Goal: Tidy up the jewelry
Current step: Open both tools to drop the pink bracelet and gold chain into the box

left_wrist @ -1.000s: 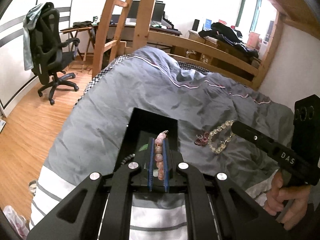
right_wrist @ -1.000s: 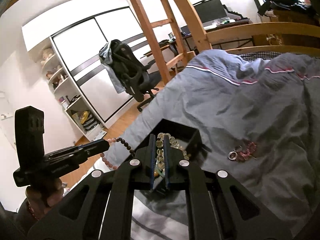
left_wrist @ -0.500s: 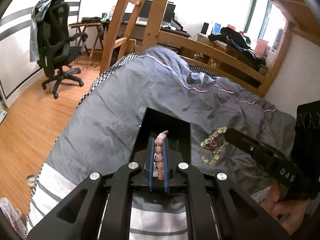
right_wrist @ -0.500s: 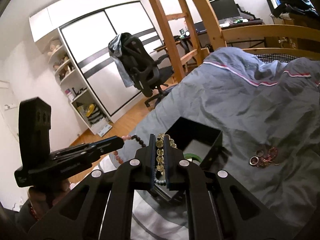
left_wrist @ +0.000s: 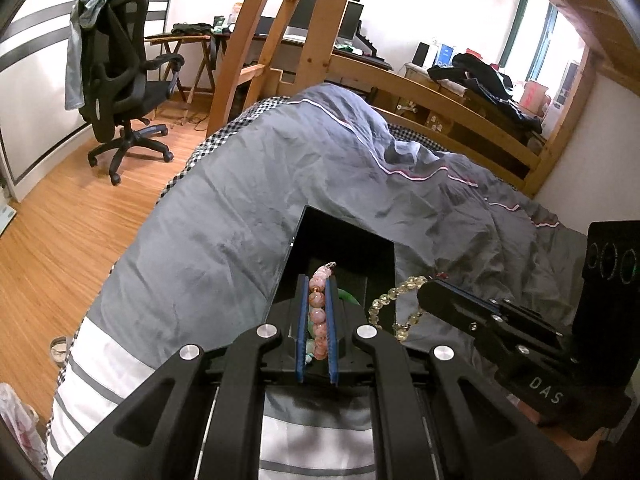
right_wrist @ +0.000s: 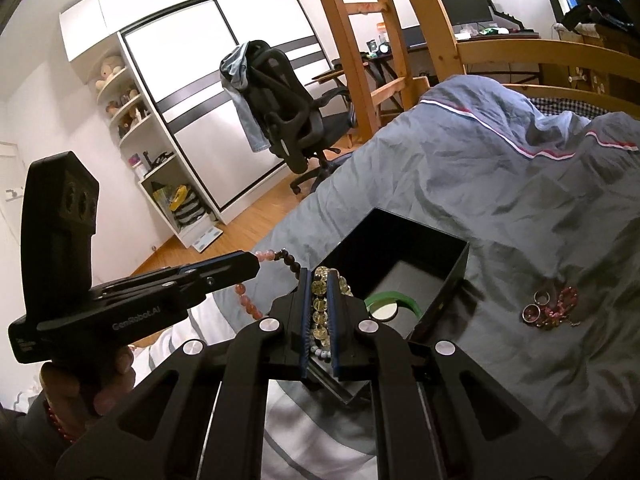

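Observation:
An open black box [left_wrist: 340,240] [right_wrist: 404,248] sits on the grey duvet, with a green bangle [right_wrist: 394,300] lying inside. My left gripper [left_wrist: 316,280] is shut on a pink bead bracelet [left_wrist: 318,316], held over the box's near edge; in the right wrist view it [right_wrist: 256,266] comes in from the left with pink and dark beads [right_wrist: 280,258] hanging off it. My right gripper [right_wrist: 320,276] is shut on a pale yellow bead bracelet [right_wrist: 319,308] [left_wrist: 390,298], just at the box's near left corner. Rings and a small red bead piece [right_wrist: 550,308] lie on the duvet right of the box.
The bed's wooden rail [left_wrist: 440,96] and ladder posts [left_wrist: 316,28] stand behind the duvet [left_wrist: 224,216]. A black office chair [left_wrist: 120,92] is on the wood floor at left. White shelves [right_wrist: 136,120] and sliding wardrobe doors line the far wall. A hand [right_wrist: 108,372] grips the left gripper's handle.
Both grippers have moved in toward the box with their bracelets. The yellow bracelet has been carried off the duvet to the box's side; the rings stay on the duvet.

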The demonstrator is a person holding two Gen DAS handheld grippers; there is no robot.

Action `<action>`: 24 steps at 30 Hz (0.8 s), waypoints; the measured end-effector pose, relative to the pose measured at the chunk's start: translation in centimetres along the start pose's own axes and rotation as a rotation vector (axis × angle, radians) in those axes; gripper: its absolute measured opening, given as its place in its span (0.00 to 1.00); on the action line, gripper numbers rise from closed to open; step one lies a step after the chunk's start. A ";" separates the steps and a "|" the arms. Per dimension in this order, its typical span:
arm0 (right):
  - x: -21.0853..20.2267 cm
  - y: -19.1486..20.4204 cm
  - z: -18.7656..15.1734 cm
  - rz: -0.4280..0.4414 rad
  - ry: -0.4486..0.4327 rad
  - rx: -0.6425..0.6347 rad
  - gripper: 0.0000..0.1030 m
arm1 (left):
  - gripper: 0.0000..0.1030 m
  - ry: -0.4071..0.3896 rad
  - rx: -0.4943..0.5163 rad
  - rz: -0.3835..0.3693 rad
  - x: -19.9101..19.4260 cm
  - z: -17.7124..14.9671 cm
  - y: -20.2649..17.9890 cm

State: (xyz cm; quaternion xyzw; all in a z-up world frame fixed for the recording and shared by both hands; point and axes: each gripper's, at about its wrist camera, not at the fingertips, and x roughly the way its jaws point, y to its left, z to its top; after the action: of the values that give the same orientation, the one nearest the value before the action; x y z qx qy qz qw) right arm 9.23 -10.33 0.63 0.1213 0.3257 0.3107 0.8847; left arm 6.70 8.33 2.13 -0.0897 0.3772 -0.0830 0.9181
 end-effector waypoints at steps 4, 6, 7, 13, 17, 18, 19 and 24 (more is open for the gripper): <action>0.1 -0.1 -0.1 0.005 0.002 0.010 0.08 | 0.07 0.002 -0.004 -0.002 0.0 0.0 0.0; 0.3 -0.3 -0.1 0.006 0.002 0.015 0.08 | 0.07 0.004 -0.006 0.001 0.1 0.0 0.2; 0.4 -0.4 -0.2 0.008 0.005 0.019 0.08 | 0.07 0.006 -0.008 0.000 0.2 0.0 0.2; 1.1 -1.0 -0.5 0.039 0.016 0.055 0.08 | 0.07 0.021 -0.008 -0.008 0.7 -0.1 0.4; 2.0 -1.8 -1.0 0.061 0.050 0.096 0.09 | 0.08 0.027 -0.011 0.005 0.9 -0.1 0.5; 2.1 -1.9 -1.1 0.071 0.056 0.105 0.09 | 0.08 0.023 -0.011 0.012 0.8 0.0 0.5; 2.3 -2.1 -1.2 0.079 0.062 0.115 0.09 | 0.08 0.014 -0.008 0.024 0.6 0.0 0.5; 2.3 -2.2 -1.4 0.069 0.069 0.124 0.39 | 0.29 -0.023 -0.012 0.046 -0.1 0.2 0.6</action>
State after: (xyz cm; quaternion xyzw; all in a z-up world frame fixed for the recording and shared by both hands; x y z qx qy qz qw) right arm 10.70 -10.55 -2.45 0.1761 0.3703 0.3244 0.8524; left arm 6.88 8.99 2.20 -0.0875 0.3691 -0.0585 0.9234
